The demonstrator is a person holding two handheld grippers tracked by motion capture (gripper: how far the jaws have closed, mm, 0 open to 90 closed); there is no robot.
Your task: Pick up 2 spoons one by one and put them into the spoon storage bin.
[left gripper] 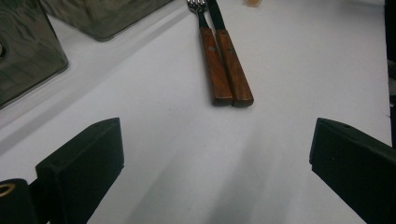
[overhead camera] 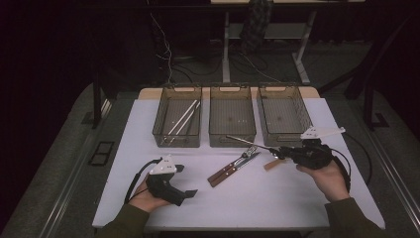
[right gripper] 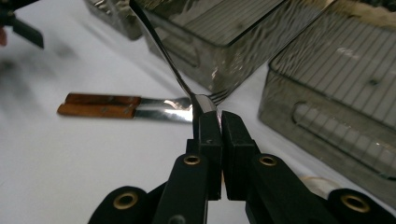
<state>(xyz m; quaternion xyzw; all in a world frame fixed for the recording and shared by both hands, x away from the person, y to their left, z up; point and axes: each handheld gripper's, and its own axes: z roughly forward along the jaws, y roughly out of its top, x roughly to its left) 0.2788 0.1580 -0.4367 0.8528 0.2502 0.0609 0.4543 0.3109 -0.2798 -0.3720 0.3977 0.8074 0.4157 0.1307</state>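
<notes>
While your right gripper (right gripper: 218, 122) clamped the slim, stiff steel spoon (right gripper: 161, 46) at its slippery bowl end — risking swivel — your left gripper (left gripper: 215, 154) gaped empty.

No readable text or labels anywhere

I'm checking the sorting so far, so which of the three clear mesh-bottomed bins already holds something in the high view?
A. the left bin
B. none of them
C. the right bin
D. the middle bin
A: the left clear mesh-bottomed bin has pale slim sticks lying slantwise in it, while the middle bin and right bin show bare mesh floors.
</notes>
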